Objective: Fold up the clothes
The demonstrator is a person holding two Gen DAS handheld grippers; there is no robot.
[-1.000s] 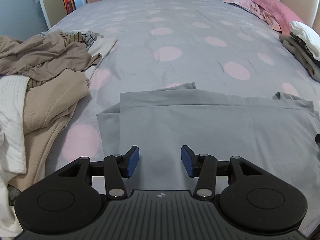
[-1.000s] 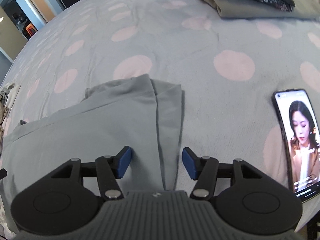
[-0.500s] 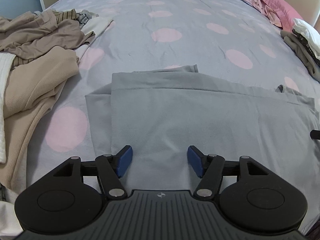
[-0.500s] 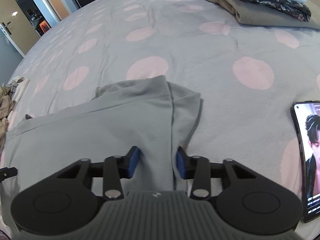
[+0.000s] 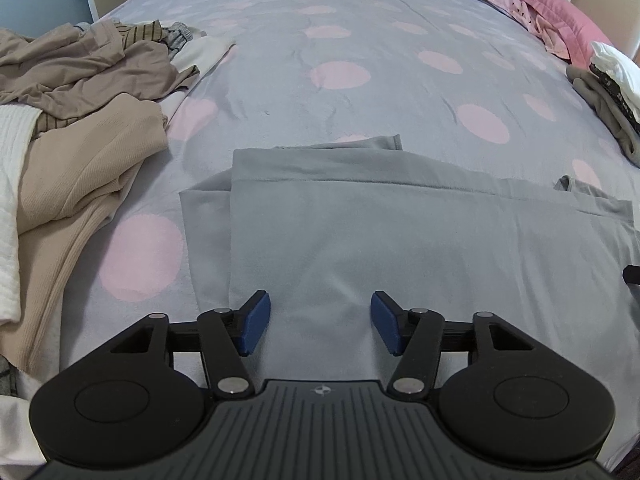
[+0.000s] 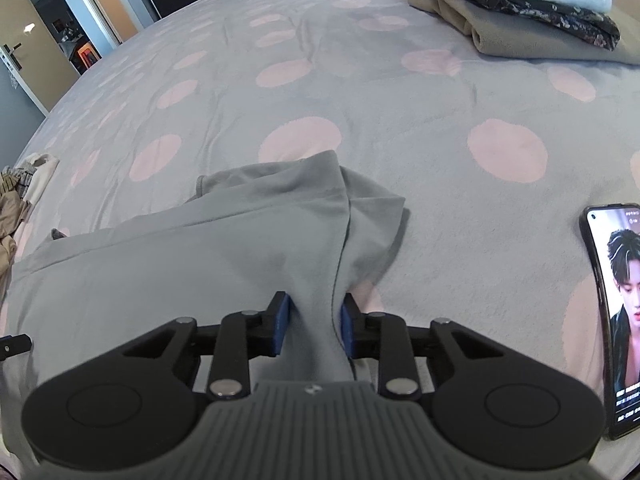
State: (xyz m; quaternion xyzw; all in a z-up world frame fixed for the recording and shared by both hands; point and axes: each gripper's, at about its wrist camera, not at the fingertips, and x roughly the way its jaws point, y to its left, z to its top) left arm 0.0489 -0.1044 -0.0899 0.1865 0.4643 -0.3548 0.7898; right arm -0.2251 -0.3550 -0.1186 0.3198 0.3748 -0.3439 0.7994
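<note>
We were mid-fold on the grey garment (image 6: 180, 280): our right gripper (image 6: 313, 322) pinched its near edge, our left gripper (image 5: 320, 326) hovered spread above it, needing a matching grip.

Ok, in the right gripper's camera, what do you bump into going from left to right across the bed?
Messy clothes pile → grey garment → right gripper pinching it → phone.

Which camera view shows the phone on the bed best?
The right wrist view. There the phone lies on the bedspread at the right edge of the picture, screen lit, beside the grey garment that the right gripper pinches. The left wrist view does not show the phone at all.
</note>
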